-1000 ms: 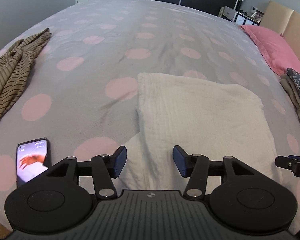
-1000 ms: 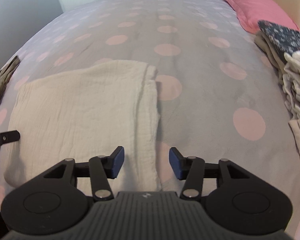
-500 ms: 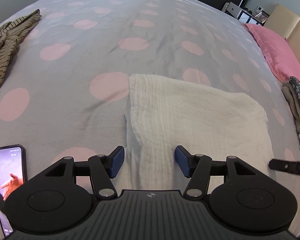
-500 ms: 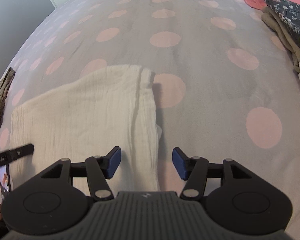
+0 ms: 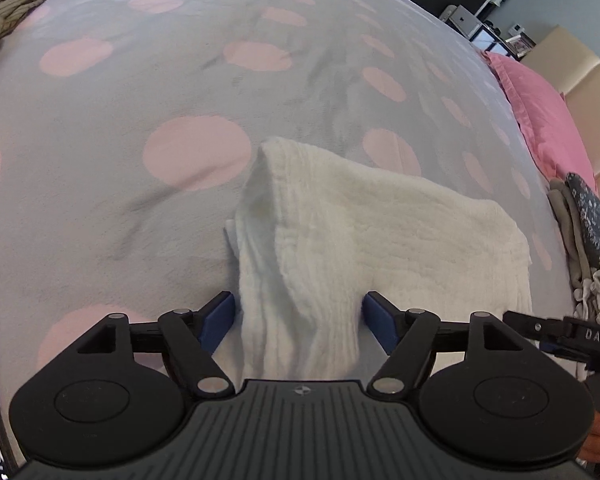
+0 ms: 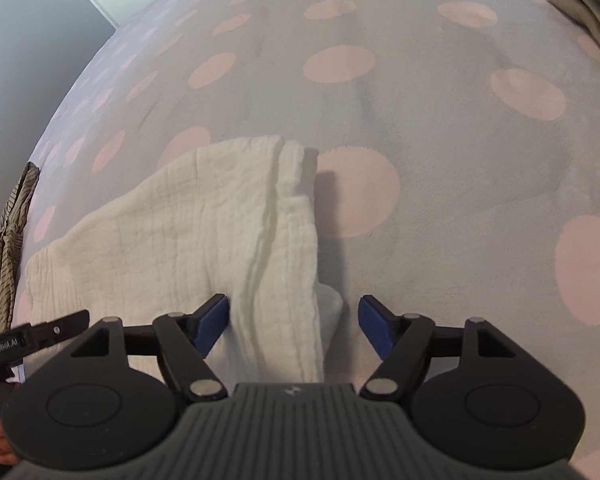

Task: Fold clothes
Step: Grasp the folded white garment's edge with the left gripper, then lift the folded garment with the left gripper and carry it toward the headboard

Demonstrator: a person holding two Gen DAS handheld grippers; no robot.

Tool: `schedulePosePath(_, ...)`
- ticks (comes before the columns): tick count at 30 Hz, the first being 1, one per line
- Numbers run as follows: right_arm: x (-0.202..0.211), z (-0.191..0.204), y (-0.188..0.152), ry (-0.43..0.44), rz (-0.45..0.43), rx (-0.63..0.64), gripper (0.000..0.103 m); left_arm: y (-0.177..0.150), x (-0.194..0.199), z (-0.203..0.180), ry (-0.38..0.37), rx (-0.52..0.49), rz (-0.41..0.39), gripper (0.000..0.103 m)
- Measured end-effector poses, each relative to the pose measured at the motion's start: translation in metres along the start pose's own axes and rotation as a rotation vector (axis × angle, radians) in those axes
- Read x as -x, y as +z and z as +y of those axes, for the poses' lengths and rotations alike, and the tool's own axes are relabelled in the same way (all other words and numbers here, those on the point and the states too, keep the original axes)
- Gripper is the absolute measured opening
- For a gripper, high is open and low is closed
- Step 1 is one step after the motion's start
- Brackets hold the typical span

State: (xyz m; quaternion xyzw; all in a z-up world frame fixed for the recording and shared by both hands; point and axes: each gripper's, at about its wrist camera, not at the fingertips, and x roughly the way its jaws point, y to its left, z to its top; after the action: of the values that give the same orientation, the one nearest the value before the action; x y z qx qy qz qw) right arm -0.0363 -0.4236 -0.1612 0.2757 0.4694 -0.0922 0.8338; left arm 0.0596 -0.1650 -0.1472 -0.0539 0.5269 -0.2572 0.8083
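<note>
Left wrist view up: the cloth (image 5: 380,232), white and crinkled, lies on the bed (image 5: 140,208) as a folded rectangle, and its near-left corner is running straight between the fingers (image 5: 382,322) of the left gripper (image 5: 298,322). Those fingers stand wide apart, one on each side of a raised ridge of fabric, not pinching it. Off at 10 o'clock a striped garment (image 5: 8,12) lies crumpled; at 3 o'clock a stack (image 5: 580,232) of clothes sits near the pink pillow (image 5: 540,108).

Over to the right wrist view: same story on the other corner. The cloth's layered right edge (image 6: 288,240) runs from 12 o'clock down into the right gripper (image 6: 294,324), whose fingers (image 6: 214,318) are also spread wide, the fabric lying loose between them.

So the step in hand, as I read it, is a two-handed grasp of the near corners for another fold. Next both sets of fingers must close together, catching every layer of that edge, not just the top one. Then a level lift, so the stacked layers don't slide apart.
</note>
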Motion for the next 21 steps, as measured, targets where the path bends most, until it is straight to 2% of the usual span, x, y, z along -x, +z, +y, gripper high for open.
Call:
schedulePosePath(5,-0.013,0.017,0.004,0.018,-0.018,0.061,0.075,0.001,-0.007,-0.009,0.004,-0.039,-0.014,0.067)
schedulePosePath(9,-0.021,0.035,0.005,0.018,-0.015,0.125,0.062,-0.003,-0.011,-0.024,0.040,-0.126,-0.028,0.062)
schedulePosePath(13,-0.024,0.042,0.004,0.037,-0.009,0.146,0.049,-0.009,-0.011,-0.033,0.063,-0.177,-0.038,0.052)
schedulePosePath(15,-0.023,0.045,0.002,0.047,-0.013,0.154,0.038,-0.011,-0.009,-0.035,0.068,-0.189,-0.048,0.044)
schedulePosePath(17,-0.020,0.048,0.000,0.040,-0.021,0.167,0.033,-0.014,-0.006,-0.040,0.073,-0.207,-0.064,0.031)
schedulePosePath(21,-0.012,0.054,-0.001,0.022,-0.046,0.189,0.030,-0.019,0.005,-0.047,0.081,-0.236,-0.113,0.025)
